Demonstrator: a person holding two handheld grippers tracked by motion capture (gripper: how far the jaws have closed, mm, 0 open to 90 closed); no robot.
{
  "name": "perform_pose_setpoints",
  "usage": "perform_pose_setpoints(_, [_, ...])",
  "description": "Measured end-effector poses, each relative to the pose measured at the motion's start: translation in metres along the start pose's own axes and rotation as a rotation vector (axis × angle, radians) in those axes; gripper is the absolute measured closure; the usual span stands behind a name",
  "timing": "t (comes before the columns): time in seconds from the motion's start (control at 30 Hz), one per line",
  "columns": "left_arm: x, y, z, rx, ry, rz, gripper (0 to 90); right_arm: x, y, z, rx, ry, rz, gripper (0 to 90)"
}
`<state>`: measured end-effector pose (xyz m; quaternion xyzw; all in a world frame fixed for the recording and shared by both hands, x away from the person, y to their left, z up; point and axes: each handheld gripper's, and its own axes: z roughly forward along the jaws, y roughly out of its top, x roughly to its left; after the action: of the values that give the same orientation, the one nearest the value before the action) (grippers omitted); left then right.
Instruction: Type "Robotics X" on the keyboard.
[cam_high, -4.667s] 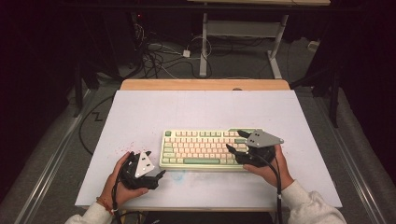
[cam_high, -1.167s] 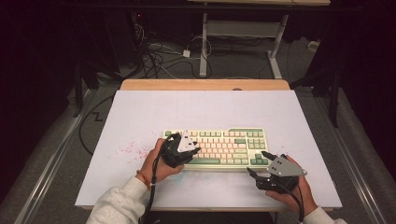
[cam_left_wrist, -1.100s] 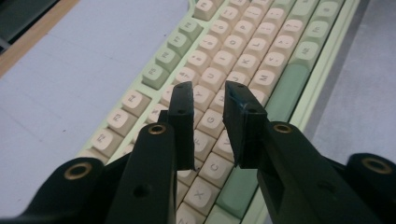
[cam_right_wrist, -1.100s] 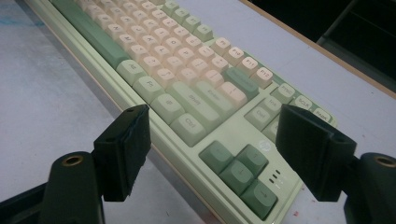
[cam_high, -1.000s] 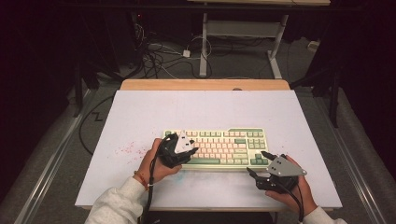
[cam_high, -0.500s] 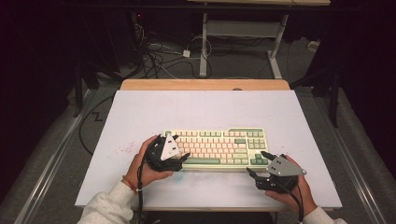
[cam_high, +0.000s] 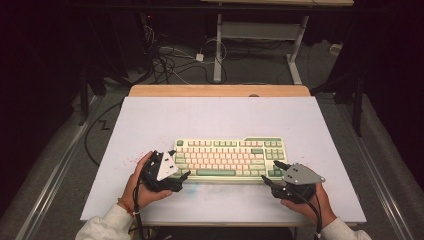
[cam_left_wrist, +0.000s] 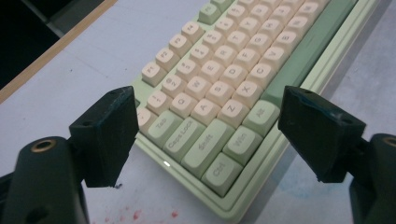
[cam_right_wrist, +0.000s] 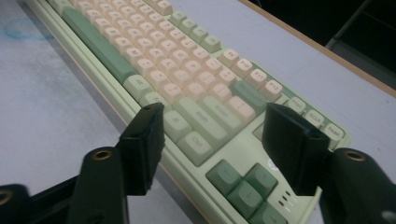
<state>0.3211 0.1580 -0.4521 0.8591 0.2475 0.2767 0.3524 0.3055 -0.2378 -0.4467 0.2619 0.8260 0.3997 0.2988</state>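
A pale green keyboard (cam_high: 227, 157) with cream and green keys lies near the table's front edge. My left gripper (cam_high: 177, 165) is at its left end, jaws wide open and empty, framing the keyboard's near left corner (cam_left_wrist: 205, 140) around the Ctrl and Shift keys. My right gripper (cam_high: 270, 172) is at the keyboard's near right corner (cam_right_wrist: 205, 121), open too, its jaws spanning the arrow keys and right Ctrl. Neither gripper holds anything.
The white table top (cam_high: 215, 117) has a wooden strip (cam_high: 220, 90) along its far edge. Faint red specks (cam_left_wrist: 135, 215) mark the surface by the keyboard's left corner. Cables (cam_high: 170, 55) and desk legs (cam_high: 218, 45) sit on the floor beyond the table.
My left gripper has drawn back from over the keyboard's left keys to its near left corner. Over the longer span, the right gripper came off the keyboard to the near right corner.
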Motion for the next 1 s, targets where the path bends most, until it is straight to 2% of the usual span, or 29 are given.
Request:
perform_pose_setpoints(0.27, [0.000,-0.015,-0.005,0.031,0.008,-0.014,19.2,-0.005,0.014,0.015,0.008,0.071,0.023,68.5])
perform_pose_setpoints(0.37, [0.001,-0.019,-0.006,0.037,0.008,-0.025,19.2,-0.004,0.021,0.023,0.025,0.094,0.017,78.9])
perform_pose_setpoints(0.47, [0.000,-0.021,-0.007,0.046,0.008,-0.025,19.2,-0.001,0.028,0.033,0.042,0.107,0.001,85.2])
perform_pose_setpoints(0.6, [0.000,-0.025,-0.007,0.053,0.003,-0.035,19.2,0.002,0.037,0.048,0.057,0.131,-0.018,89.5])
perform_pose_setpoints(1.0, [-0.001,-0.029,-0.010,0.059,-0.006,-0.059,19.2,0.006,0.058,0.087,0.108,0.148,-0.044,90.0])
